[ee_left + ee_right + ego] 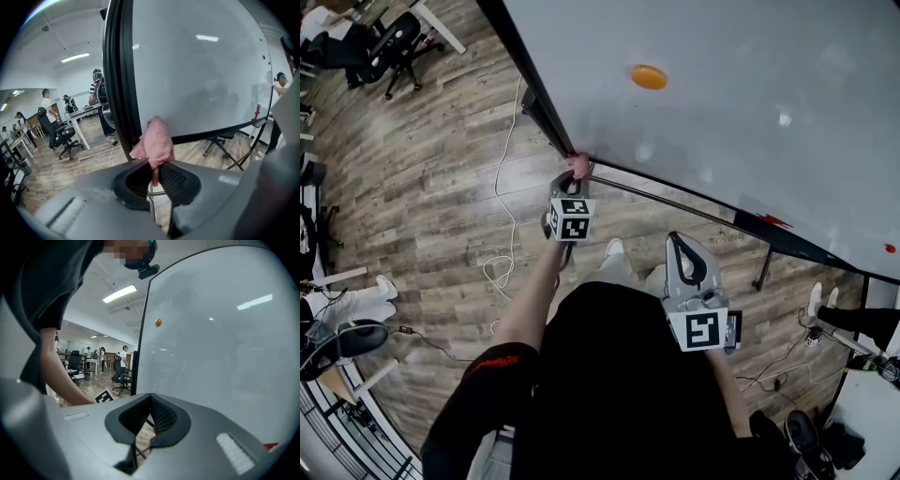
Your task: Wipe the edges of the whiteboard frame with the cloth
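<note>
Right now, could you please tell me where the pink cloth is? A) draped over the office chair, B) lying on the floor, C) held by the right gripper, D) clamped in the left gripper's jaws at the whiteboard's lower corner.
D: the left gripper has its jaws closed on the pink cloth, at the lower corner of the black whiteboard frame; the right gripper holds nothing.

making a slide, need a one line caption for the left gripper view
Left claw shut on a pink cloth at the lower corner of the black whiteboard frame
</note>
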{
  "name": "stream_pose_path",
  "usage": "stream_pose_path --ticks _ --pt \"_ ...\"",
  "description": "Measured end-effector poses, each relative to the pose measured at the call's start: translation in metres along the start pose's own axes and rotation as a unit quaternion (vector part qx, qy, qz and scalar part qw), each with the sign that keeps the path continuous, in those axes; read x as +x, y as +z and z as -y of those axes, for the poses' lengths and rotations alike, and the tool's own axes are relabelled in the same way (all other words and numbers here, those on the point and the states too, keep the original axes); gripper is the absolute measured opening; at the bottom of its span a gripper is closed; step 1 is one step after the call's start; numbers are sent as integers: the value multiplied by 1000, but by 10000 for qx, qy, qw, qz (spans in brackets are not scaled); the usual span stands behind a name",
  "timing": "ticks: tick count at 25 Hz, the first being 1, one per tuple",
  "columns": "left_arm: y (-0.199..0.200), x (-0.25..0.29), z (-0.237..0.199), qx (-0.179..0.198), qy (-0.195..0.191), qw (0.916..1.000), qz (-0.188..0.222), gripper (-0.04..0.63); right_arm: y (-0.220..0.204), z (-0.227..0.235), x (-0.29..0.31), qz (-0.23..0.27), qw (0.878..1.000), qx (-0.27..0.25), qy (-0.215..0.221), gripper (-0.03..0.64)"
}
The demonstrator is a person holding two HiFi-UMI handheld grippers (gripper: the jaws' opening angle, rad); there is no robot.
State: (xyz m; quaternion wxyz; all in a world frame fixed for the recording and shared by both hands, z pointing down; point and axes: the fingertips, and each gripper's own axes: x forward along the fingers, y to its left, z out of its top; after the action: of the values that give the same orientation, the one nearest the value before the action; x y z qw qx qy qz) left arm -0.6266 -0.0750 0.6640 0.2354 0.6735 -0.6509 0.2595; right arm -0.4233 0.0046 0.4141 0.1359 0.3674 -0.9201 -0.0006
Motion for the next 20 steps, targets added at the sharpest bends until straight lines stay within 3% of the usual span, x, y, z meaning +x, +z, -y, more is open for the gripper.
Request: stream_pose_path --ticks 20 --pt "4 5 30 132 -136 9997 -172 31 -12 26 -25 3 9982 266 -538 2"
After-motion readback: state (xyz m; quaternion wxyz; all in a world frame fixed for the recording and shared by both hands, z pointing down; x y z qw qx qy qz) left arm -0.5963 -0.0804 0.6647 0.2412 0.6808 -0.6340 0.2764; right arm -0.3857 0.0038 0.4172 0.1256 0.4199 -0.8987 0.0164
